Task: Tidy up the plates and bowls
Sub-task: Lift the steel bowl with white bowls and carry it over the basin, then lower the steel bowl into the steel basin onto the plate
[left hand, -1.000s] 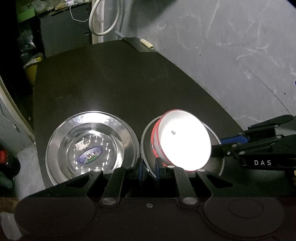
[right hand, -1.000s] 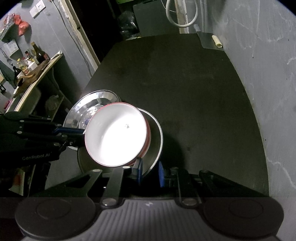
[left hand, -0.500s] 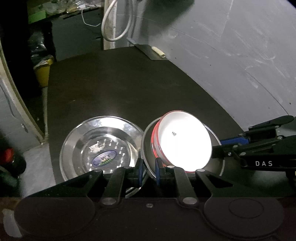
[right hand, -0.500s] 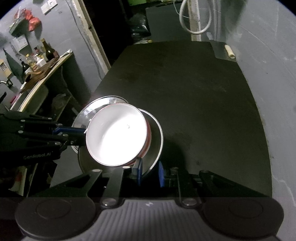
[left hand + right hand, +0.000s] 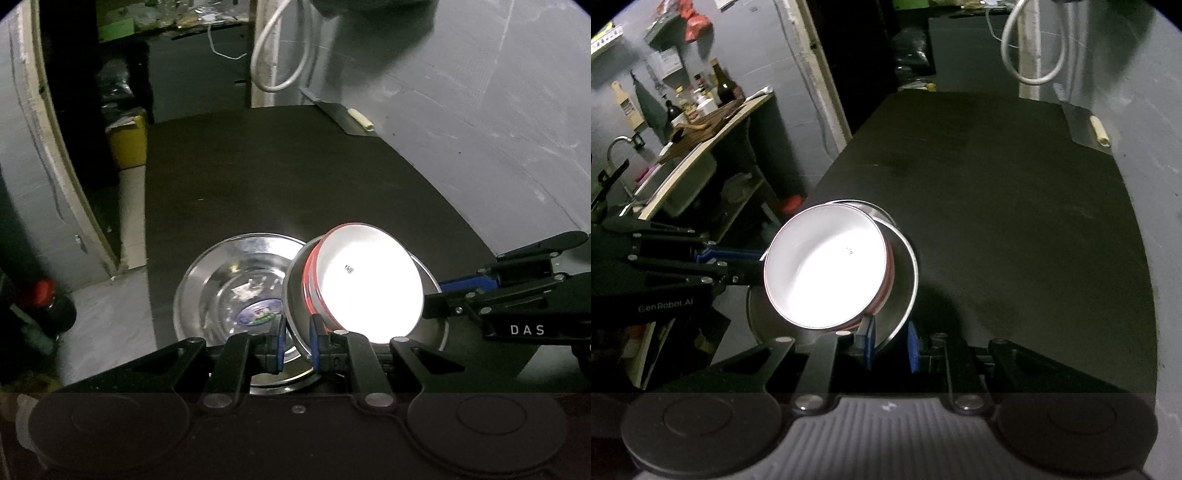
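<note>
A: Where is the bowl?

B: The white bowl with a red outside [image 5: 369, 284] sits tilted in a steel plate [image 5: 436, 328], held off the dark worktop [image 5: 295, 177]. The left gripper [image 5: 296, 341] is closed on the plate's near rim. The right gripper [image 5: 890, 345] has the opposite rim between its blue pads [image 5: 913, 347]; the rim touches the left pad, but I cannot tell if the right one bears on it.

A: Anything beneath?

B: A second steel plate [image 5: 229, 284] with a blue sticker lies on the worktop, partly under the lifted one's left edge.

A: So the count?

B: One bowl, two steel plates, two grippers.

A: And around them?

B: A cleaver with a pale handle [image 5: 360, 118] lies at the worktop's far right edge against the grey wall. A white cable loop [image 5: 280, 55] hangs beyond it. Left of the worktop there is a yellow bin [image 5: 127, 142], and further left a counter with bottles [image 5: 720, 88].
</note>
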Demonstrator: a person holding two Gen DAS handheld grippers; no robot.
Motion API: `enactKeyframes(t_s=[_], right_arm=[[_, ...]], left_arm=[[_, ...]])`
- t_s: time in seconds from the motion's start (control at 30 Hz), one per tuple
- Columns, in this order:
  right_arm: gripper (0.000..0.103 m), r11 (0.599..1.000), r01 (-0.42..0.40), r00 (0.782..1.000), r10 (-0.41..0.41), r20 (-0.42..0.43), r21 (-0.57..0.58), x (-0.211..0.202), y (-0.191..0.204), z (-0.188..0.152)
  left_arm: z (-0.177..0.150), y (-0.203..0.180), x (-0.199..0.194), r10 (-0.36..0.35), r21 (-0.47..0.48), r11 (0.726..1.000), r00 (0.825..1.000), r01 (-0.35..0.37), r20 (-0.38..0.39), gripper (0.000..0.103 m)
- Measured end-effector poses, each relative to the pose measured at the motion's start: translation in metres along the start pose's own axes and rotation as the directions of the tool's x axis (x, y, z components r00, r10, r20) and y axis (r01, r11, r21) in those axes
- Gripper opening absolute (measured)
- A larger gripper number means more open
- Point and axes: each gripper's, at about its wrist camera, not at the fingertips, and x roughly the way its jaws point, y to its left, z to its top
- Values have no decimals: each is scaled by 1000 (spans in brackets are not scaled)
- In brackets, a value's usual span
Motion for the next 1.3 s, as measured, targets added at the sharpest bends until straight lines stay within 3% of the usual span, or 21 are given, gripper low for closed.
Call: enactKeyframes(t_s=[1.3], right_arm=[[21, 992, -104, 992, 99, -74, -70, 47, 5, 35]], left_arm=[[8, 40, 21, 130, -119, 984, 990, -136, -53, 13]])
